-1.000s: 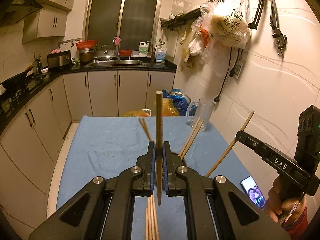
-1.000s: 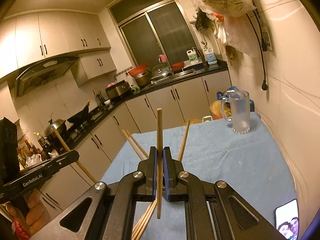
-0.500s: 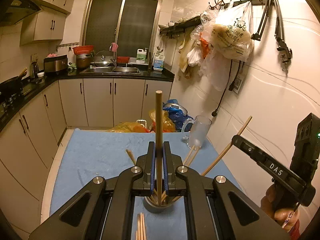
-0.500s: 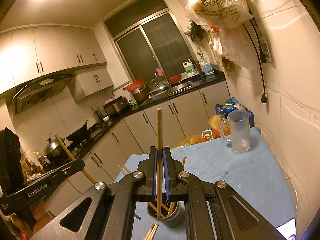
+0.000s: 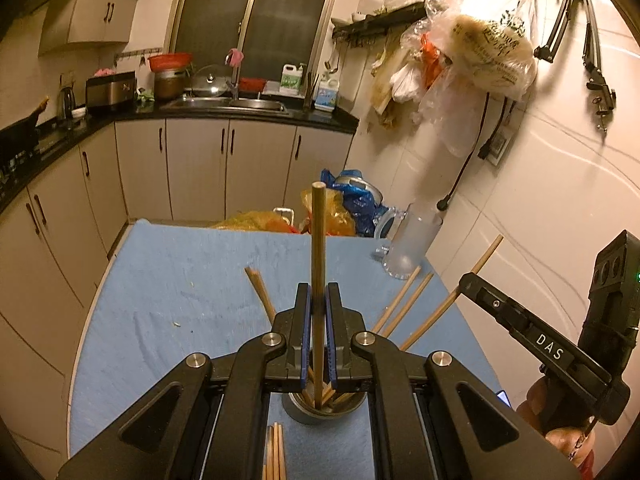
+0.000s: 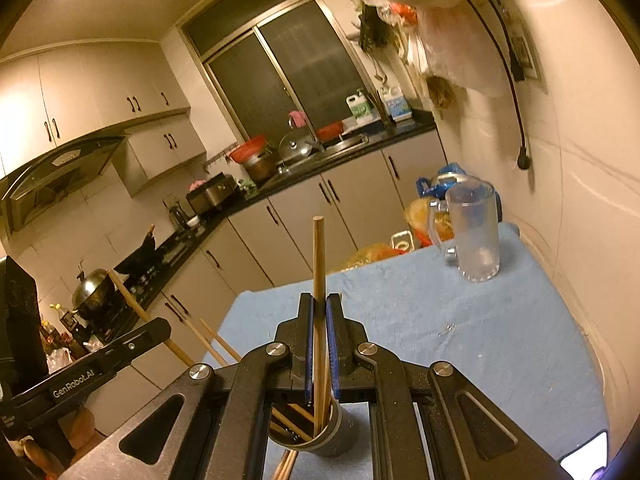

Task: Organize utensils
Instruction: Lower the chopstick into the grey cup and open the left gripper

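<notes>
Kitchen cabinets [image 5: 192, 168] back a blue-clothed surface [image 5: 180, 288]. Left claw [image 5: 316, 316] and right claw [image 6: 319, 328] each clamp one upright chopstick [image 5: 318, 260], ends inside a holder cup [image 5: 324, 412] partly hidden by the claws. Glass mug [image 6: 474, 236] stands far right.

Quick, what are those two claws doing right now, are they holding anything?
Left claw: closed on a wooden chopstick, upright over the metal cup.
Right claw: closed on another chopstick, its lower end in the same cup.
</notes>
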Demonstrator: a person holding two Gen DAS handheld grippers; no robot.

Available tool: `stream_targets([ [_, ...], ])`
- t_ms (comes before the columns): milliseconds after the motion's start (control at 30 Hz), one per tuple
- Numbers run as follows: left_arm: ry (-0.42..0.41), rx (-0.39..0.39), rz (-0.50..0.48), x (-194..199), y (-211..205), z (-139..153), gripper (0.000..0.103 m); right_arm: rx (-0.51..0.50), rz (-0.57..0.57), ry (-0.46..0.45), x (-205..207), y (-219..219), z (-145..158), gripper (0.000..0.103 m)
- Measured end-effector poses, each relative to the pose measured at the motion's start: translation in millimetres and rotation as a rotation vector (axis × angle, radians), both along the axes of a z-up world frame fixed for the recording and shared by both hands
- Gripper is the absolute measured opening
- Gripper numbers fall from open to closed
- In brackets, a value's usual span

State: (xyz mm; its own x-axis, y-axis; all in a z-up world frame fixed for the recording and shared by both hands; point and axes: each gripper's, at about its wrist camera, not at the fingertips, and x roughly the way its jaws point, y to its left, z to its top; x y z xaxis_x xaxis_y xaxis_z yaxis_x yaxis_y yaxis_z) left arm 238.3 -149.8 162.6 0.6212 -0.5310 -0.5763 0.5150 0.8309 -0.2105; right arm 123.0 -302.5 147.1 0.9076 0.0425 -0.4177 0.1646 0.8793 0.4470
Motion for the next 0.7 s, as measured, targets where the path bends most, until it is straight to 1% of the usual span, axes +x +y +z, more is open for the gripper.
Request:
stream_targets([
  [267, 0.036, 0.026, -0.011, 2, -2, -24, 0.006, 0.003, 0.022, 0.052, 11, 8, -23, 0.007],
  [400, 0.044, 0.035, -0.014, 2, -3, -30, 0.006, -0.003, 0.03, 0.08, 16, 13, -33, 0.007],
  [700, 0.059, 0.048, -0.01, 4, -1, -36, 0.006, -0.017, 0.026, 0.111, 23, 15, -45, 0.007],
])
